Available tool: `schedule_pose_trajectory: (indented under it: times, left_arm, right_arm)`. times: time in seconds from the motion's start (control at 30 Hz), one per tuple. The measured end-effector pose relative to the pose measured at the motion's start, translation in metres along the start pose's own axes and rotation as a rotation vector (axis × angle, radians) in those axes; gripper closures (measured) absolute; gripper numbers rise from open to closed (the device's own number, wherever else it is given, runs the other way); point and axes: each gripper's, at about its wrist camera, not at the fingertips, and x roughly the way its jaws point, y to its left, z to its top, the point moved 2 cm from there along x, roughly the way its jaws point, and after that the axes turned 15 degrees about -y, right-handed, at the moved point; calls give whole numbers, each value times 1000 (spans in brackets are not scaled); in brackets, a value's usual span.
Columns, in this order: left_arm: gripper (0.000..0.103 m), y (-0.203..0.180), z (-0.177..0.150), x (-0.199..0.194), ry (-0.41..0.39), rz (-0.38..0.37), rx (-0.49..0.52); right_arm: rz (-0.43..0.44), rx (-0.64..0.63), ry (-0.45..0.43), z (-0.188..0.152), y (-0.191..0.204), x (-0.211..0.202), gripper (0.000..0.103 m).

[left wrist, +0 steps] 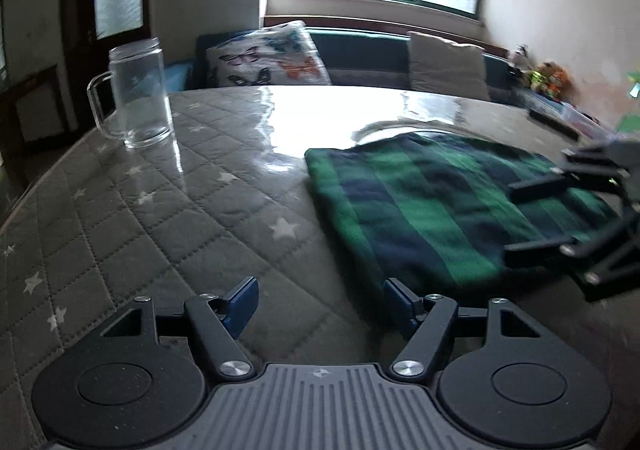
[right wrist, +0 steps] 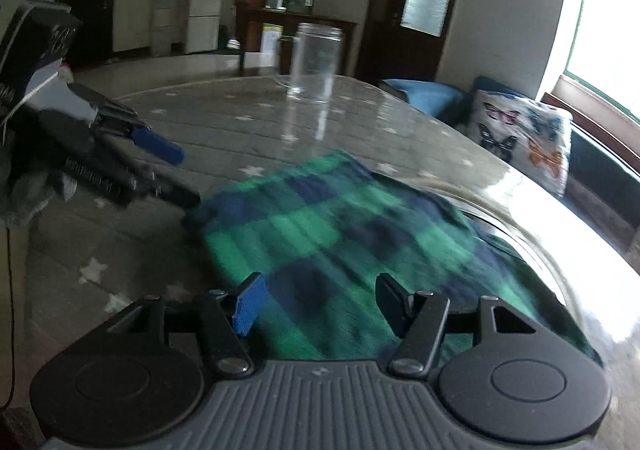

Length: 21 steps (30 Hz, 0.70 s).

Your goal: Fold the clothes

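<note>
Left gripper (left wrist: pixel 320 306) fingers spread wide, nothing between them, hovering over the quilted table cover (left wrist: pixel 160 217); its right blue pad (left wrist: pixel 400 300) sits just at the near corner of the plaid cloth (left wrist: pixel 440 205), contact unclear. Right gripper (right wrist: pixel 316 306) fingers also wide apart, empty, hanging over the near part of the cloth; touching or not, cannot tell. Left pad (right wrist: pixel 250 306) blue, right one dark from this side.

Hard to read: both views motion-blurred, plaid edges smeared. In the left wrist view the right gripper is cut off at 3 o'clock, only dark linkage bars showing. In the right wrist view the left gripper enters at 9 o'clock, body partly out of frame. Cloth's near edge is hidden behind the right gripper's body.

Cloth is folded, green and navy check, lying flat at 2 o'clock of the left gripper; long axis runs 10 to 4 there. Glass mug (left wrist: pixel 138 93) upright at 10 o'clock, well apart from the cloth. Butterfly cushion (left wrist: pixel 266 55) beyond the table.
</note>
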Motion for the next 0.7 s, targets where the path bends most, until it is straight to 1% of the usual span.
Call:
schedule_pose_trajectory:
  times: [0.07,0.1,0.13,0.17,0.2,0.27,0.3,0.33,0.37,0.43,0.5,0.53,0.67,0.7]
  left_arm:
    - [45,-6,-5,-4,-3,-37,30]
    - [49,-9,-8,-5,-3,-51,49]
    - [58,-11,-10,-5,-3,-64,64]
    - [63,-13,-11,-5,-3,-77,78]
    - [65,-16,-13,-6,-5,-91,88]
    - [77,-19,-15,-5,-15,-107,105]
    - [80,-20,-15,-5,-21,-112,110]
    - [86,-21,-16,-4,-26,-118,111]
    - [94,-21,-16,-3,-31,-124,113]
    - [100,-24,-17,-4,-46,-128,132]
    - [102,-28,-17,-8,-65,-120,169]
    - [103,-28,-17,-10,-71,-114,180]
    - [103,-22,-19,-13,-61,-94,173]
    - [103,-20,-19,-13,-54,-89,164]
  right_arm:
    - [30,-20,-2,3,10,3,41]
    - [43,-31,-2,4,15,5,41]
    - [54,-42,-2,5,20,6,42]
    - [64,-49,-1,5,24,8,43]
    - [73,-54,0,6,27,9,43]
    - [83,-62,4,6,33,12,44]
    - [88,-65,8,5,35,14,46]
    - [93,-69,11,5,37,16,51]
    - [96,-69,15,4,39,18,53]
    - [102,-69,22,2,41,21,58]
    - [100,-69,27,0,42,23,74]
    - [98,-70,32,-1,42,24,78]
    - [103,-73,49,-5,43,26,78]
    - [104,-79,47,-5,43,26,77]
